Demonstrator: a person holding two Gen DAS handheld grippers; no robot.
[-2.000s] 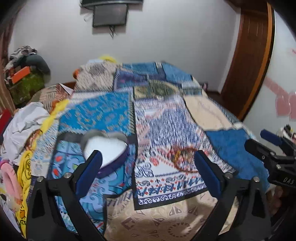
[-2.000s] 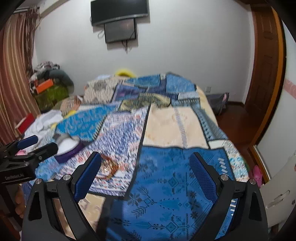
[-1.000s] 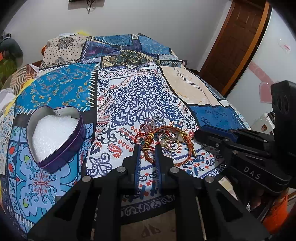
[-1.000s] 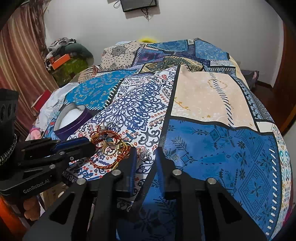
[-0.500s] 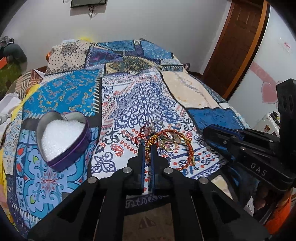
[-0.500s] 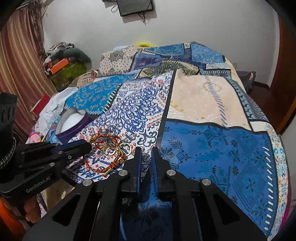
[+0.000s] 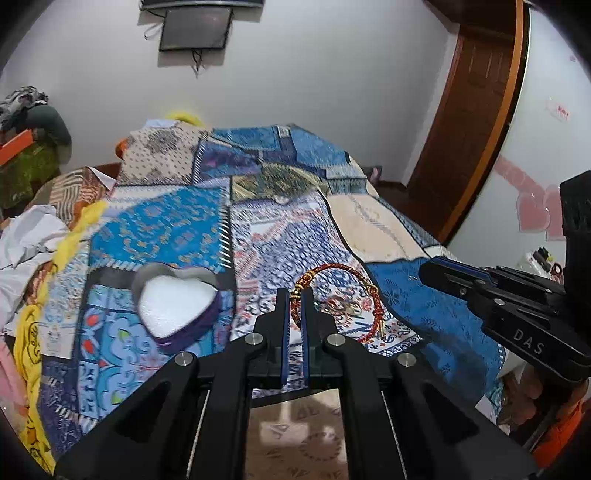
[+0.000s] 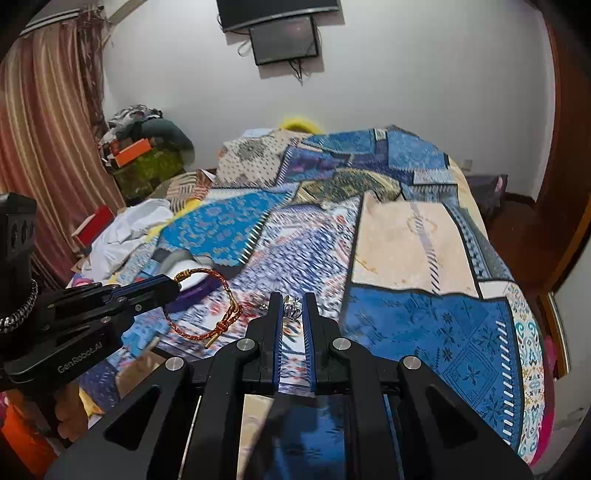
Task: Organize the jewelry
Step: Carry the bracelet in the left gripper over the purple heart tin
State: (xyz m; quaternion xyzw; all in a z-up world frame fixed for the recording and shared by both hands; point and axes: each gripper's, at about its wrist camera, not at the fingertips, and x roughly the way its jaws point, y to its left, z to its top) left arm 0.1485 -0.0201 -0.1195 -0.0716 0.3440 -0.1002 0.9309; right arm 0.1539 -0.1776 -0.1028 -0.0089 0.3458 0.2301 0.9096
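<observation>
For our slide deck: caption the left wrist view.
Left gripper lifts a red braided bracelet beside a heart-shaped box on the bed.

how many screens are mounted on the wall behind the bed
2. A wide dark screen sits at the top of the wall, partly cut off by the frame, and a smaller screen hangs directly below it.

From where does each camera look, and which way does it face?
Left wrist: on the left gripper, facing along the bed; it holds a red bracelet near the heart box.
Right wrist: on the right gripper, facing the same way, pinching a small silver ring.
Both show the bracelet, the bed and the other gripper.
</observation>
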